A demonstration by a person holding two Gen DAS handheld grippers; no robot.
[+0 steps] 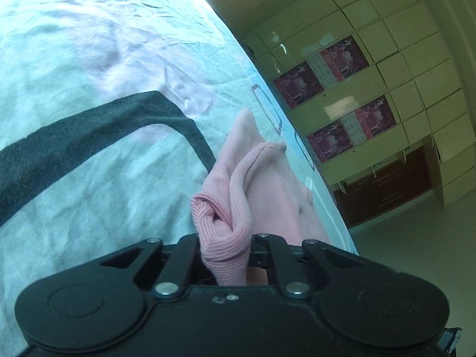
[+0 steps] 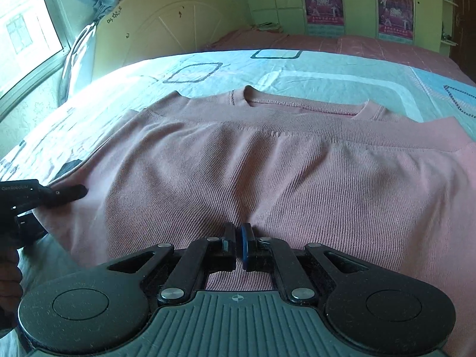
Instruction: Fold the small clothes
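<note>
One pink sweater (image 2: pixel 267 163) lies on the bed (image 2: pixel 327 74), spread wide, with its round neck (image 2: pixel 300 104) at the far side. It looks partly folded, I think: a straight edge runs across just below the neck, like a layer laid over. More folding is left, because the piece is not yet small and neat.

The cloth is soft and ribbed, with thin lines running across it.

The left hand-held gripper (image 1: pixel 226 255) is closed tight on a bunched bit of the pink cloth at the sweater's left edge. The right hand-held gripper (image 2: pixel 238 247) is closed too, at the near edge of the sweater. Its tips press together against the cloth, but I cannot tell if any cloth is caught between them.

The bed sheet (image 1: pixel 89 178) under it is pale blue and wrinkly, with dark square outlines.
</note>
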